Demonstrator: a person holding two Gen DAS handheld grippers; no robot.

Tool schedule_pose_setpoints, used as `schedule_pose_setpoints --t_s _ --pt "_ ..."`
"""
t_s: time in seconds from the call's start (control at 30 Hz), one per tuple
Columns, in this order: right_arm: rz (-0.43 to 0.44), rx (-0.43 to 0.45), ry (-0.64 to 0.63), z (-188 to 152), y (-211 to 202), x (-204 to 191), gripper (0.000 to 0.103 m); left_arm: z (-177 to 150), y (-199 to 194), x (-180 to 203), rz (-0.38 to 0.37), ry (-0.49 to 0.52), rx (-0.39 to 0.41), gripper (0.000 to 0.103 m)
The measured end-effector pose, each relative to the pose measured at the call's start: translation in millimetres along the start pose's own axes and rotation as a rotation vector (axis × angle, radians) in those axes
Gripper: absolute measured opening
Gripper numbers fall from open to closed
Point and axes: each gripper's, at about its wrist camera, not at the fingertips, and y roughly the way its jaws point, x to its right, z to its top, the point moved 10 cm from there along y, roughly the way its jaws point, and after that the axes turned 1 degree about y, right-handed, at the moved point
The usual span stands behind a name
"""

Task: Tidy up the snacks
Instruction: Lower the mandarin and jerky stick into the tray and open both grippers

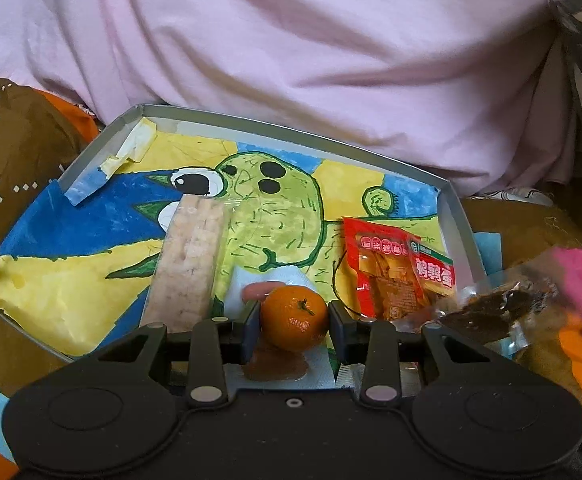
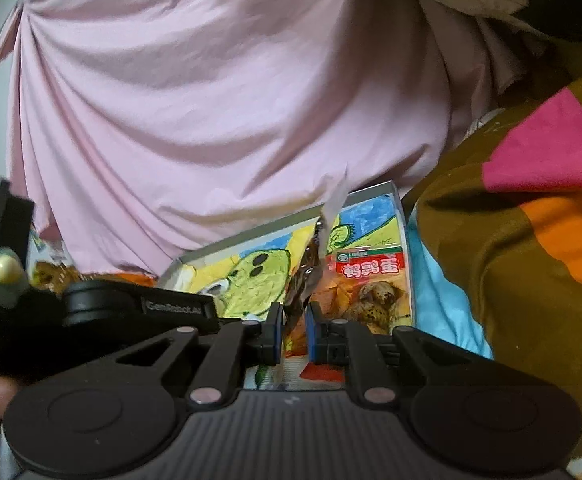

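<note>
low over the tray (image 1: 455, 216), left hand-held gripper (image 1: 294, 320) clamping a mandarin (image 1: 294, 317) (right (image 2: 294, 330): pinching a wrapper (image 2: 307, 276))

The shallow tray (image 1: 455, 216) lies on a patterned blanket (image 1: 19, 152), with a sheet-covered mound (image 1: 291, 60) behind its far edge. In the tray, the long cracker pack (image 1: 189, 264) lies left of centre, running from the near edge toward the far edge. The mandarin (image 1: 294, 317) is at the near edge, with a sausage packet (image 1: 267, 292) under and behind it. The quail egg packet (image 1: 401, 270) lies by the right edge. A clear packet of dark snack (image 1: 487, 310) seems to hang over the near right corner.
</note>
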Motion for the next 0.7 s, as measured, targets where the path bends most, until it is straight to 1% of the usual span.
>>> schedule_pose_setpoints --t_s 0.07,0.1,0.13,0.23,0.27,0.3,0.33,0.37,0.4,0.43,0.57,0.6,0.63,0.7 --pt "-0.022 -0.006 -0.030 -3.0 3.3 -1.9 0.016 0.6 0.1 -0.1 -0.004 0.001 -0.003 0.039" --pt "-0.034 -0.004 -0.048 -3.1 3.7 -2.9 0.020 1.2 -0.3 -0.1 -0.006 -0.002 0.000 0.039" --pt "-0.045 -0.004 -0.065 -3.3 3.7 -3.6 0.020 2.2 -1.0 0.1 -0.009 -0.006 0.005 0.039" --pt "-0.071 0.002 -0.102 -3.7 2.0 -4.5 0.025 5.1 -3.3 0.8 -0.013 -0.022 0.018 0.044" --pt "-0.080 0.004 -0.112 -3.6 1.5 -4.7 0.028 5.9 -4.1 0.9 -0.013 -0.030 0.022 0.045" --pt "-0.088 0.006 -0.121 -3.0 0.9 -4.8 0.036 6.5 -4.9 1.1 -0.015 -0.037 0.024 0.046" --pt "-0.092 0.010 -0.126 -2.3 0.2 -4.8 0.040 7.1 -5.7 1.3 -0.015 -0.040 0.027 0.047" --pt "-0.092 0.014 -0.126 -1.7 -0.9 -4.6 0.049 7.6 -7.1 2.0 -0.015 -0.040 0.033 0.049" --pt "-0.089 0.018 -0.126 -1.1 -2.2 -4.6 0.054 8.0 -8.5 2.4 -0.017 -0.039 0.037 0.050" --pt "-0.089 0.021 -0.127 0.1 -2.9 -4.8 0.055 8.6 -10.0 2.6 -0.018 -0.040 0.043 0.053" --pt "-0.098 0.044 -0.159 6.4 -7.9 -8.1 0.073 9.9 -16.6 0.6 -0.016 -0.058 0.060 0.064" --pt "-0.099 0.048 -0.166 8.0 -9.5 -8.9 0.076 10.3 -18.6 -0.8 -0.013 -0.064 0.065 0.066" --pt "-0.101 0.051 -0.172 9.4 -10.8 -10.0 0.078 10.7 -20.7 -2.2 -0.009 -0.070 0.070 0.070" --pt "-0.104 0.060 -0.181 11.7 -14.8 -12.0 0.087 12.6 -26.1 -6.4 -0.002 -0.087 0.084 0.076"
